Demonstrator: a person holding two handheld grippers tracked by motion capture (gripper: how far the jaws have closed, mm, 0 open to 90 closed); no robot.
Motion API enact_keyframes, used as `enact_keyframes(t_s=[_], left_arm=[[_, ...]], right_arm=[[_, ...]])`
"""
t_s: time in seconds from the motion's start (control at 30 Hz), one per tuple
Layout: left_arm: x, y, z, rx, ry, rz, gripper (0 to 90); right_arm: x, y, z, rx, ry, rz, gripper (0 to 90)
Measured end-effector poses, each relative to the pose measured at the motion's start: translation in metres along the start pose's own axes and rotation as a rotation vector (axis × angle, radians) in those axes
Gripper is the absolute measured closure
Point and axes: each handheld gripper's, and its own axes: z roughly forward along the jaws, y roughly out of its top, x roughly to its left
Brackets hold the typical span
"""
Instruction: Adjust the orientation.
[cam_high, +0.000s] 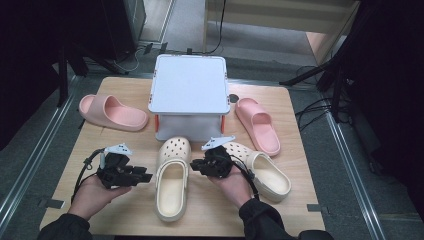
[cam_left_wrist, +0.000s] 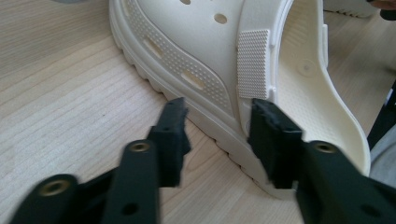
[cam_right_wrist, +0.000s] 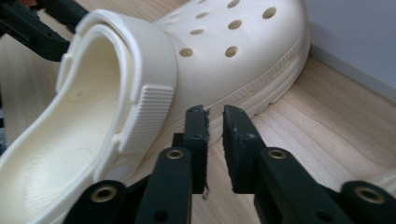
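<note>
Pale wooden counter (cam_high: 125, 145) bearing a white lidded plastic box (cam_high: 189, 82); in front of it lies a cream perforated foam clog (cam_high: 171, 175), which I flank with both tools; my left claw (cam_high: 146, 177) stands apart just beside its side wall; my right claw (cam_high: 196, 165) is parted by a narrow gap, empty, near its other side; a second cream clog (cam_high: 267, 172) lies to the right.

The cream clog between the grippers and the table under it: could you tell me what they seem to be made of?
Cream clog: probably moulded foam or soft plastic, matte, with punched holes and stippled patches. Table: wood or wood-look laminate, pale with straight grain lines; which one is unclear.
</note>
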Motion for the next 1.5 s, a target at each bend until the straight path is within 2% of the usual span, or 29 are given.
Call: enact_keyframes(t_s=[0.03,0.13,0.17,0.23,0.27,0.33,0.5,0.7,0.83,1.17,1.37,1.5], left_arm=[[0.0,0.0,-0.001,0.001,-0.002,-0.004,52.2],[0.002,0.001,-0.004,-0.023,-0.007,0.012,44.4],[0.002,0.002,-0.004,-0.026,-0.011,0.017,40.4],[0.003,0.003,-0.005,-0.02,-0.007,0.019,39.0],[0.003,0.005,-0.006,-0.017,-0.003,0.028,37.1],[0.004,0.006,-0.006,-0.018,-0.002,0.035,36.4],[0.007,0.009,-0.007,-0.006,-0.012,0.054,34.6],[0.013,0.016,-0.004,-0.001,-0.017,0.055,33.4],[0.014,0.02,-0.003,-0.008,-0.025,0.072,33.3],[0.017,0.03,0.001,-0.025,-0.029,0.112,33.1],[0.019,0.034,0.005,-0.024,-0.034,0.104,33.1],[0.021,0.037,0.006,-0.025,-0.042,0.098,33.2]], right_arm=[[0.0,0.0,0.0,0.0,0.0,0.0,77.2],[0.0,-0.002,-0.011,-0.009,0.013,-0.019,71.8],[0.0,-0.005,-0.02,-0.02,0.013,-0.027,69.7],[0.0,-0.006,-0.023,-0.023,0.017,-0.028,68.3],[-0.001,-0.009,-0.032,-0.029,0.026,-0.024,66.5],[-0.001,-0.01,-0.035,-0.03,0.029,-0.018,66.1],[0.0,-0.021,-0.059,-0.025,0.011,-0.025,63.0],[-0.003,-0.033,-0.072,-0.007,-0.012,-0.039,62.1],[-0.005,-0.04,-0.081,-0.014,-0.017,-0.022,61.3],[-0.013,-0.063,-0.113,-0.032,-0.075,0.03,59.2],[-0.018,-0.074,-0.126,-0.039,-0.106,0.054,57.9],[-0.022,-0.084,-0.14,-0.045,-0.146,0.07,56.0]])
